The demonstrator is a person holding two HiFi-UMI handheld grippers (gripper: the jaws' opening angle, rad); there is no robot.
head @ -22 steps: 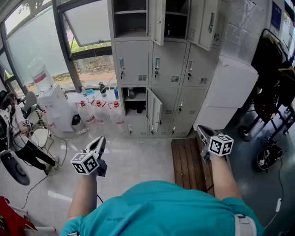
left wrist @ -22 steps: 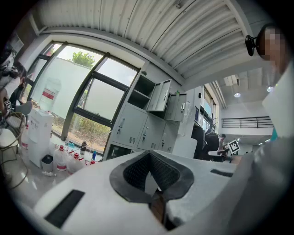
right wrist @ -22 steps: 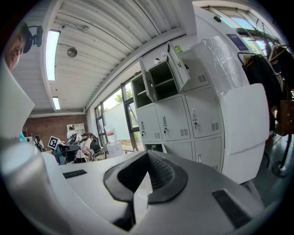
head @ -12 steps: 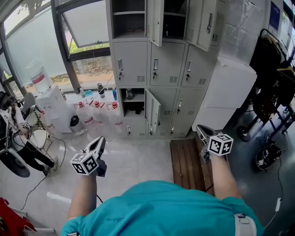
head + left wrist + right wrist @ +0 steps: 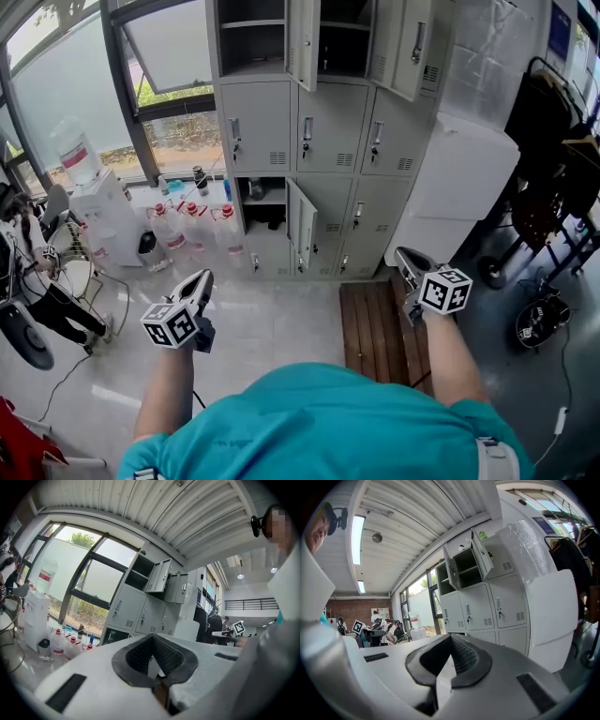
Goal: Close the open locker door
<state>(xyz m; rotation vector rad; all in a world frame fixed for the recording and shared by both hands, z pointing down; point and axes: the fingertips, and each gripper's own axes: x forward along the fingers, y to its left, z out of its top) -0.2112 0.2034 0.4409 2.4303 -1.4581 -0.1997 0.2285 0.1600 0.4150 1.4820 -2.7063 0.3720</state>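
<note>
Open lower locker door [image 5: 302, 223], long axis upright, stands well ahead, between the closed, empty left tongs [image 5: 201, 281] and the apparently closed right tongs [image 5: 407, 259], about equally far from each.

No word, number or brand can be read anywhere. The water jug [image 5: 77, 150] on the dispenser by the window carries a red label, too small to make out. A blue sign [image 5: 561, 30] on the wall to the right of the lockers shows only pale, blurred marks. The cubes on the left gripper [image 5: 201, 279] and the right gripper [image 5: 403, 253] bear black-and-white square patterns, not letters or figures.
</note>
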